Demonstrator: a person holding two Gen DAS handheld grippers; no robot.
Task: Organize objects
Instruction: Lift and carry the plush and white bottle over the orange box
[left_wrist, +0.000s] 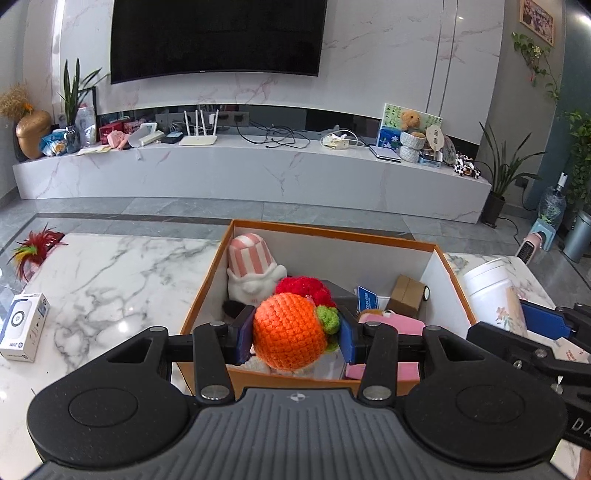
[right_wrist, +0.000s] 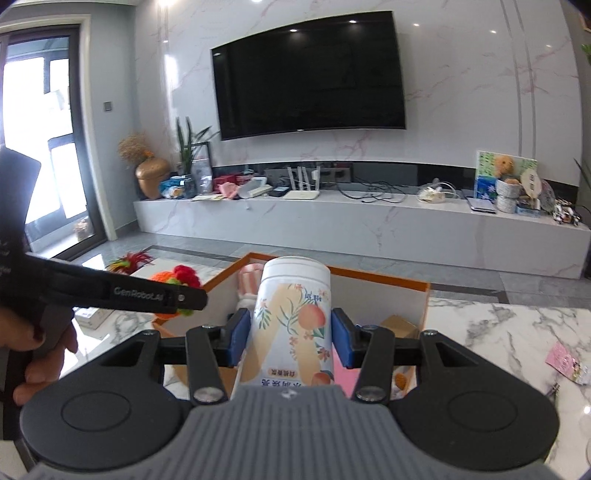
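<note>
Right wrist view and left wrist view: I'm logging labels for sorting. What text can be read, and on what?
"GenRobot.AI": on the left gripper arm, right wrist view.
"DA", cut off: on the right gripper body at the frame edge, left wrist view.
Canister: Chinese print, upside down, too blurred.
White box: small print, unreadable.
Blue card in the orange box: unreadable.

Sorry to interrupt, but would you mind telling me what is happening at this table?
A person is tidying things into an orange-edged box on a marble table. The left hand-held gripper is shut on a crocheted orange toy above the box, which already holds other items. The right hand-held gripper holds a white canister with peach print just beside it.
</note>
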